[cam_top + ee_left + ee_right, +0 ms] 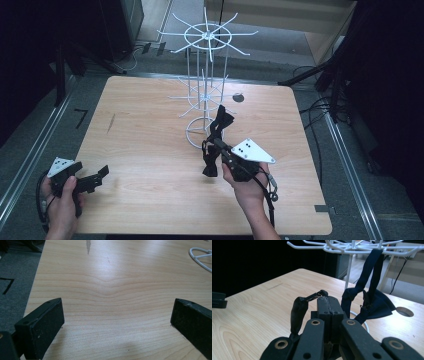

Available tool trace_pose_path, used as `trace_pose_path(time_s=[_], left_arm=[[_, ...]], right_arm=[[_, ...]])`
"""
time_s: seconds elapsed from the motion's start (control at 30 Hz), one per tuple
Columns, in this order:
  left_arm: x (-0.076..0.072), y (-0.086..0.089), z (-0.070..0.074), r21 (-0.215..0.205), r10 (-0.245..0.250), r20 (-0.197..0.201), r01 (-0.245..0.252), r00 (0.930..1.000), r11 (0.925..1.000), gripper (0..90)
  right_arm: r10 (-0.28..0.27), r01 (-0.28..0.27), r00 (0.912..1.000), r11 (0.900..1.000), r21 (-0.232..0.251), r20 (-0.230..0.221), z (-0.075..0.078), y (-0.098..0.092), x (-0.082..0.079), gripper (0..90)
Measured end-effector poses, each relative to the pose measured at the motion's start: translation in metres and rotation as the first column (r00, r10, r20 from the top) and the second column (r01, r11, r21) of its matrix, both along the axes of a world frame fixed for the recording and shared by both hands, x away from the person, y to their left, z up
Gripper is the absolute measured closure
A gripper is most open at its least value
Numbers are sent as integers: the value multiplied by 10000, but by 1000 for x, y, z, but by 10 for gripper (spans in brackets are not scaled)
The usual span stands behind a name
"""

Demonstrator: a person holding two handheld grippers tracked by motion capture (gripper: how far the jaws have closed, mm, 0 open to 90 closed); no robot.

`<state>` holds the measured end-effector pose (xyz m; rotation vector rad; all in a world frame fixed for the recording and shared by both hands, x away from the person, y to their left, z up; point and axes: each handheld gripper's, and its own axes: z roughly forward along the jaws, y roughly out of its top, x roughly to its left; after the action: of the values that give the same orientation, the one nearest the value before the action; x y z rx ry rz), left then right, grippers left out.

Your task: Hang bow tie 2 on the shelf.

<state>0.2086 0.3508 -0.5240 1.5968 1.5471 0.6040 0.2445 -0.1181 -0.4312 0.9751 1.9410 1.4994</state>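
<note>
Overhead: right gripper (220, 145) near the table's (145, 150) middle, jaws clamped on a black bow tie (216, 137) that hangs off them just in front of the white wire rack (205, 85). Left gripper (97, 177) sits at the near-left corner. Left gripper view: jaws wide apart, bare wood between, nothing held. Right gripper view: jaws pressed together on the tie's strap (314, 296); bow (374, 305) dangles beyond, its band looped up to the rack's arms (352, 247).

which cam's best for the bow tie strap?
Right gripper view: the dark bow tie strap hangs close up from a white rack arm, its other end clamped in the right gripper. High view shows it small; left gripper view, table.
</note>
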Motion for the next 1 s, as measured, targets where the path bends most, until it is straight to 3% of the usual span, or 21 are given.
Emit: trace_pose_path(time_s=[1.0], left_arm=[[0, 1, 0, -9, -19, -26, 19, 10000, 10000, 0]], right_arm=[[-148, 116, 9974, 9989, 453, 706, 33, 8, 3, 900]])
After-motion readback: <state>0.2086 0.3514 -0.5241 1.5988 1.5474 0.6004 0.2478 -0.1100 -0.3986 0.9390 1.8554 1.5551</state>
